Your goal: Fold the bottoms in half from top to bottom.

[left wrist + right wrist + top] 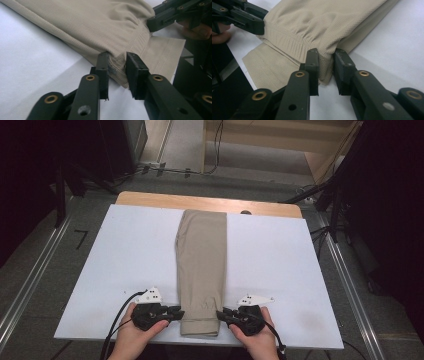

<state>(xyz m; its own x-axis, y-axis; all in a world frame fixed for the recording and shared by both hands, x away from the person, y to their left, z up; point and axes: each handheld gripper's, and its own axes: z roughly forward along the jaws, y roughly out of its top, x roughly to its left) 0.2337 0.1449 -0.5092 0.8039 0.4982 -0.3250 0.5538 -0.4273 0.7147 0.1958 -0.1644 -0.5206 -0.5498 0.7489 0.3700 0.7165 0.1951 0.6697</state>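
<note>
Trousers: the folded beige trousers [202, 265] lie as a long narrow strip down the middle of the white worktop [125, 260], running from the far edge to the near edge.
Near end: the hem end lies closest to the person, with a flat lower layer sticking out past the thicker folded layer above it.
Fabric: a fine woven texture shows in both gripper views; the cloth bunches into soft wrinkles near the hem seam.
Left gripper: the left gripper [176, 313] sits at the left edge of the trousers' near end, held in the left hand [135, 332].
Left jaws: nearly closed, pinching a raised fold of the trouser edge [116, 63] between the two black pads.
Right gripper: the right gripper [222, 315] sits at the right edge of the same end, held in the right hand [257, 335].
Right jaws: nearly closed as well, gripping a fold of the trouser edge [326, 63] between the pads.
Relation: the two grippers face each other across the width of the trousers, level with one another, each low on the worktop.
Surroundings: a wooden strip [150, 199] shows beyond the far edge of the white surface.
</note>
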